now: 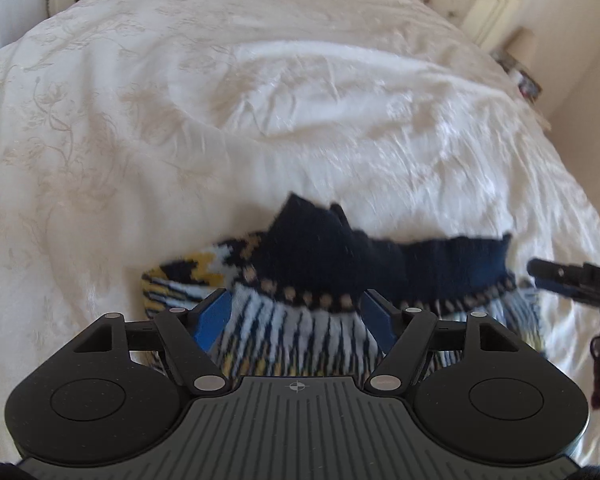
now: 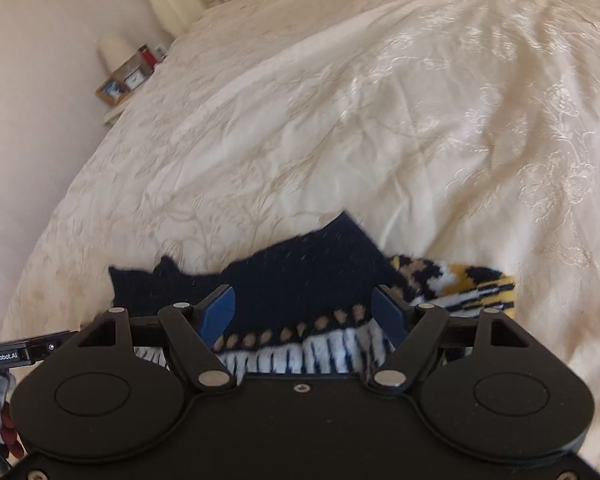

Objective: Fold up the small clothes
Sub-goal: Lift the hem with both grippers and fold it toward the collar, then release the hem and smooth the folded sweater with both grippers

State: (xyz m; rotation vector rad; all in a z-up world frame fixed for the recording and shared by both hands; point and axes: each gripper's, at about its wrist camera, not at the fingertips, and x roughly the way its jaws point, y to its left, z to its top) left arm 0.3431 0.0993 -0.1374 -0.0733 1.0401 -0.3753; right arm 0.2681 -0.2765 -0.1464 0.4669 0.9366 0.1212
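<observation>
Both my left gripper and right gripper spread wide over the knit garment on the near bed; closing shallow risks catching one layer, dragging the fold crooked.

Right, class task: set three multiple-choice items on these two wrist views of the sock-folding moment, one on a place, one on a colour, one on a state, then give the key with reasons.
1. Where does the patterned sock lie?
A. On the cream bedspread
B. On a wooden floor
C. In a basket

2. What colour is the sock's plain upper band?
A. Red
B. Dark navy
C. Green

3. How do the left gripper and right gripper stand?
A. Both shut on the sock
B. One open, one shut
C. Both open

Key:
1 A, cream embroidered bedding surrounds the sock in both views.
2 B, the band above the dotted stripe is dark navy.
3 C, in each view the blue pads stand wide apart with sock showing between them.
</observation>
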